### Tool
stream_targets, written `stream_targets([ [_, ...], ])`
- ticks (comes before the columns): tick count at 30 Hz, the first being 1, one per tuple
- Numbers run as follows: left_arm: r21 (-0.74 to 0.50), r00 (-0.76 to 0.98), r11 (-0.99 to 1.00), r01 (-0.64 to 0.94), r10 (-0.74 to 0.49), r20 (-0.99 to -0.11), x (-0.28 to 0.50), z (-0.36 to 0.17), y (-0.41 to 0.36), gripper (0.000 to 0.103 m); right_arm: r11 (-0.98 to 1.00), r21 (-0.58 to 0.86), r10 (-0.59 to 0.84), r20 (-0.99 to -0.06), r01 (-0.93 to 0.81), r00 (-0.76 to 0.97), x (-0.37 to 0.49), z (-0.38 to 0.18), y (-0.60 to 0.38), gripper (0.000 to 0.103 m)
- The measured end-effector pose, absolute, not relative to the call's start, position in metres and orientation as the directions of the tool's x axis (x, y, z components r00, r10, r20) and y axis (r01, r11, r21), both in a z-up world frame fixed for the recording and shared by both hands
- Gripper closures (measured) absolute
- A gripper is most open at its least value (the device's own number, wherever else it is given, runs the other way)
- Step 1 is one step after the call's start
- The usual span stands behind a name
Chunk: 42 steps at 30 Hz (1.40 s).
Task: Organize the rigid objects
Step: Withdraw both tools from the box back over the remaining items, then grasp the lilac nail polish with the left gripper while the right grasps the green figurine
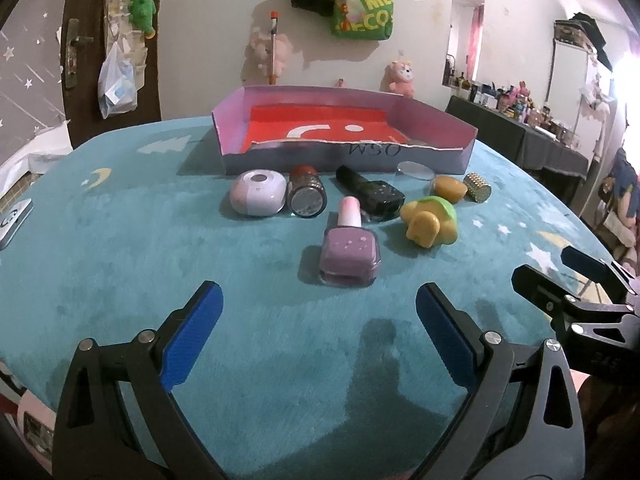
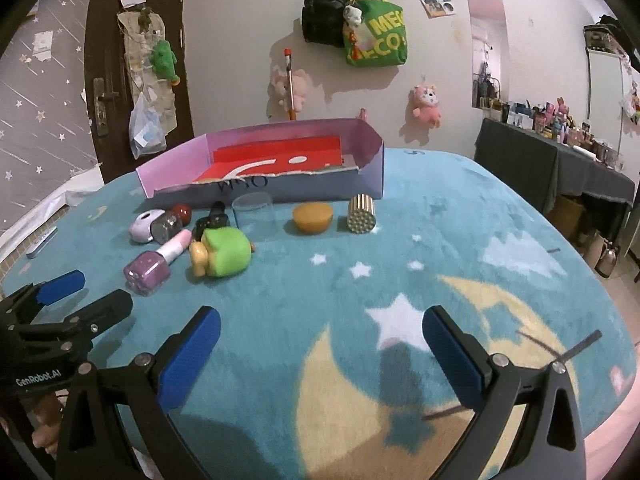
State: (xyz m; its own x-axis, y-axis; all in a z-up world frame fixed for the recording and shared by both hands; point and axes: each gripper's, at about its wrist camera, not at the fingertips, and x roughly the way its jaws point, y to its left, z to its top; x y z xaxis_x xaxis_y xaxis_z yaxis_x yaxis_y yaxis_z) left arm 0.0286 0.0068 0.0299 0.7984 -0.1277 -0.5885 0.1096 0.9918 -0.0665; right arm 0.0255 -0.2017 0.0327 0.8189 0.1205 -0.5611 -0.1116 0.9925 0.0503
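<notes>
A purple box [image 1: 432, 162] [image 2: 362, 182] with a red floor stands at the back of the teal blanket. In front of it lie a white round case [image 1: 258, 193] [image 2: 145, 224], a red-capped jar [image 1: 306, 192] [image 2: 170, 222], a black bottle [image 1: 370, 192] [image 2: 212, 220], a lilac nail polish bottle [image 1: 349, 252] [image 2: 154, 266], a yellow-green toy [image 1: 430, 220] [image 2: 222, 256], an amber cup [image 1: 450, 188] [image 2: 313, 218], a gold studded cylinder [image 1: 478, 189] [image 2: 361, 214] and a clear cup [image 2: 254, 216]. My left gripper [image 1: 320, 336] [image 2: 84, 292] is open and empty, near the polish. My right gripper [image 2: 322, 356] [image 1: 560, 268] is open and empty.
A silver remote [image 1: 12, 222] [image 2: 42, 244] lies at the blanket's left edge. A dark table [image 2: 552, 168] with bottles stands at the right. Bags and plush toys hang on the wall behind.
</notes>
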Motion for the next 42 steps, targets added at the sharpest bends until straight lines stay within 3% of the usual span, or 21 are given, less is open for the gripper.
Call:
stream_targets([
  [21, -0.068, 0.800, 0.993, 0.099, -0.120, -0.587, 0.033, 0.028, 0.006, 0.004, 0.992, 0.063, 0.129, -0.591, -0.114, 0.797, 0.029, 0.023, -0.202, 0.000],
  [35, -0.070, 0.752, 0.986, 0.152, -0.161, -0.639, 0.064, 0.042, 0.005, 0.005, 0.969, 0.084, 0.232, -0.625, -0.231, 0.746, 0.054, 0.038, -0.186, 0.000],
  [42, -0.075, 0.697, 0.977, 0.197, -0.193, -0.691, 0.084, 0.043, 0.003, 0.023, 0.950, 0.083, 0.279, -0.655, -0.301, 0.702, 0.075, 0.045, -0.177, 0.000],
])
